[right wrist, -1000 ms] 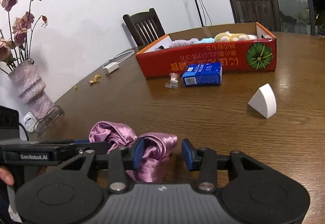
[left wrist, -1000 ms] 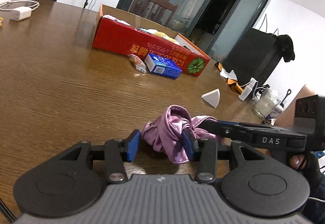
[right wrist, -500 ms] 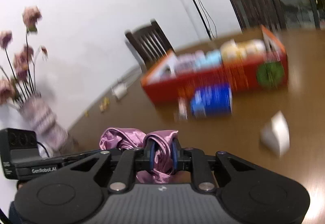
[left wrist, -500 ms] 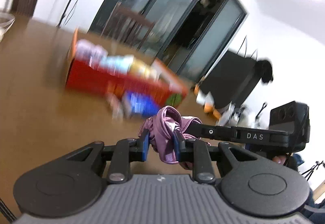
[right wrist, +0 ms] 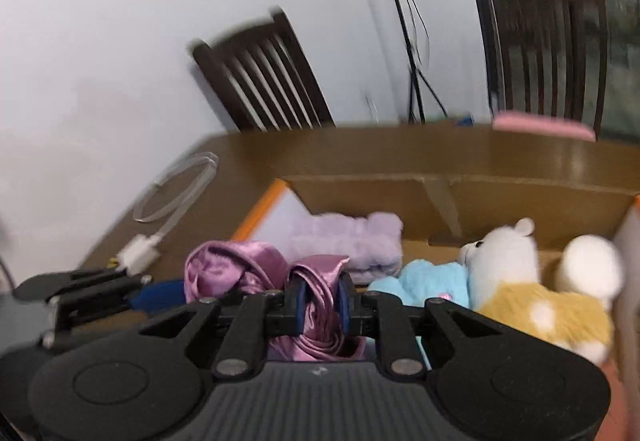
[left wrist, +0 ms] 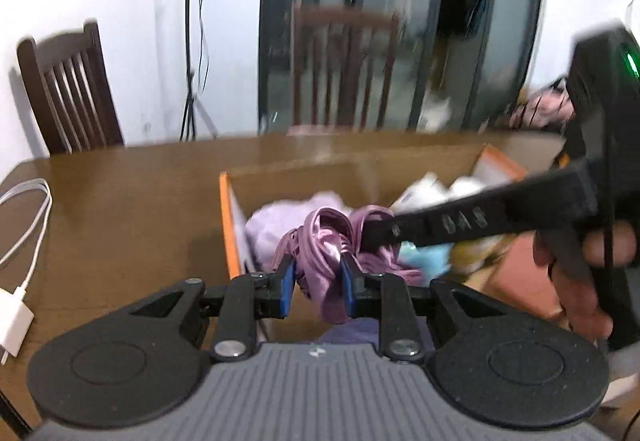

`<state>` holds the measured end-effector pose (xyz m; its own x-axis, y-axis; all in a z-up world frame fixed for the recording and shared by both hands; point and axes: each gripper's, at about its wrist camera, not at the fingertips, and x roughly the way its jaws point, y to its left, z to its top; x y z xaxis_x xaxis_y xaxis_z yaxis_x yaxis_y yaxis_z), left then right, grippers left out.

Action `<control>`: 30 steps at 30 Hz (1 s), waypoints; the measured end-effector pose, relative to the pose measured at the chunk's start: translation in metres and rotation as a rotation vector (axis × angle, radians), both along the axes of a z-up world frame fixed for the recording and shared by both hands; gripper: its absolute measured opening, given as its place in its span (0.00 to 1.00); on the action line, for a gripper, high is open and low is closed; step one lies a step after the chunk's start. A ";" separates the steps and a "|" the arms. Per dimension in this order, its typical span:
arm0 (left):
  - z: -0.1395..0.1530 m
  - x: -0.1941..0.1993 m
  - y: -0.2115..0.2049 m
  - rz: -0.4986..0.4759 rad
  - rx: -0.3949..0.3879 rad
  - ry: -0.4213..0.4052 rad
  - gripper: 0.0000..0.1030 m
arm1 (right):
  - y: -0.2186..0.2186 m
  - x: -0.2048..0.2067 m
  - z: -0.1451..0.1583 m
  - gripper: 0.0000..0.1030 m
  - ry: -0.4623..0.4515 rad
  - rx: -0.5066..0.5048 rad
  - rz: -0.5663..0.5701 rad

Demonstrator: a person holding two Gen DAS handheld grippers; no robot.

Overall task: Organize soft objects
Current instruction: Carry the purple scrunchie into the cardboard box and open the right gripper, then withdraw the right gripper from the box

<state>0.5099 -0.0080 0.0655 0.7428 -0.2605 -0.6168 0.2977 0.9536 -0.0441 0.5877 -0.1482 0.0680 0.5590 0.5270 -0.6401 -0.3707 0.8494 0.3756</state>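
Note:
A crumpled purple satin cloth point(left wrist: 326, 241) hangs between both grippers above the near-left end of the open cardboard box point(left wrist: 320, 169). My left gripper point(left wrist: 317, 283) is shut on one fold of it. My right gripper point(right wrist: 320, 299) is shut on another fold of the same satin cloth point(right wrist: 228, 267); its black body reaches in from the right in the left wrist view. Inside the box point(right wrist: 360, 193) lie a lilac fluffy cloth point(right wrist: 352, 241), a light blue plush point(right wrist: 432, 281) and a white and yellow stuffed animal point(right wrist: 528, 281).
A white charger with its coiled cable point(left wrist: 18, 237) lies on the wooden table point(left wrist: 120, 209) left of the box. Two dark wooden chairs point(left wrist: 68, 93) stand behind the table. A person's hand point(left wrist: 580, 269) holds the right gripper's handle.
Both grippers closed on the satin cloth, lifted it off the table and carried it over the box. The blue packet and white wedge have left the views.

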 end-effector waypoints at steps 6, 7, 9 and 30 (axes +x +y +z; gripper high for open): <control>-0.016 0.006 -0.016 -0.006 0.150 -0.041 0.29 | 0.011 0.021 -0.027 0.18 0.090 -0.034 -0.014; -0.017 0.006 -0.019 -0.007 0.159 -0.045 0.30 | 0.014 0.020 -0.026 0.18 0.090 -0.051 -0.009; -0.018 0.001 -0.016 -0.006 0.161 -0.046 0.34 | 0.020 0.020 -0.029 0.19 0.101 -0.089 0.014; 0.108 -0.169 0.024 0.031 -0.057 -0.272 0.74 | -0.102 -0.161 0.125 0.70 -0.293 -0.157 -0.123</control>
<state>0.3404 0.0159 0.1734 0.8870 -0.2640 -0.3789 0.2771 0.9606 -0.0206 0.4266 -0.2504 0.1932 0.7843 0.3518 -0.5109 -0.3345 0.9335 0.1292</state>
